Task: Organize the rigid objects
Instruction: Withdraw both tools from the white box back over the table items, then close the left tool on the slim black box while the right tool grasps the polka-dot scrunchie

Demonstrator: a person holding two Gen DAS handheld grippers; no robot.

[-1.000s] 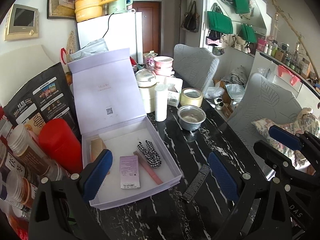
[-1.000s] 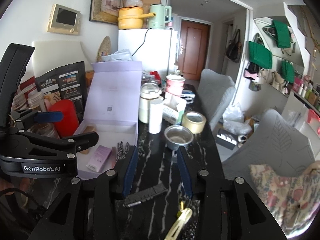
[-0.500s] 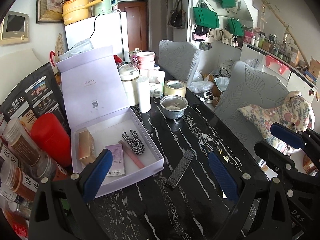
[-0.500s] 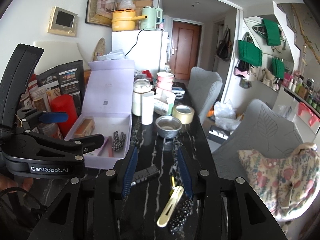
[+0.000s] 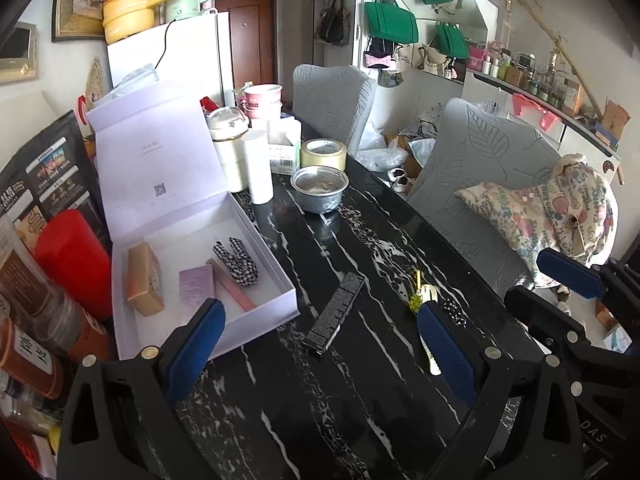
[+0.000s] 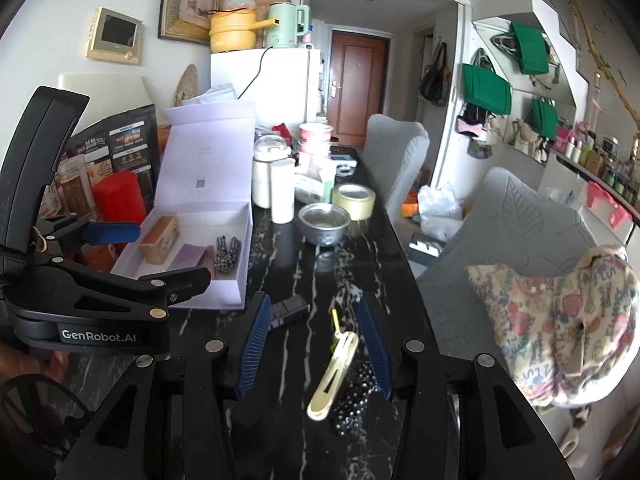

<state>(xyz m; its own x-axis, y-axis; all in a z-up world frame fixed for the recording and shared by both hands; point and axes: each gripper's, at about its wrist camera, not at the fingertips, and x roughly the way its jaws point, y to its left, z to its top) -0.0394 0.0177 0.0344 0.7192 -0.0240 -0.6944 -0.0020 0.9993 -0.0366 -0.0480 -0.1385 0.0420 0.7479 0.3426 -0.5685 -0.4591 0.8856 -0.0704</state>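
My right tongs (image 6: 316, 350) are opening, straddling the cream hair clip (image 6: 334, 372) at lower centre without touching, ready to grasp; my left tongs (image 5: 320, 350) hang open, empty; lavender box (image 5: 280, 276) stays open for storage.

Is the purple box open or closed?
Open. The purple box has its lid standing up behind it, so you can see the things inside.

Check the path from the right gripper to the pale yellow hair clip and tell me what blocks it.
Nothing visible blocks it. The right gripper is opening, and the yellow hair clip lies on the black table between its fingers, untouched. A dark beaded piece lies beside the clip.
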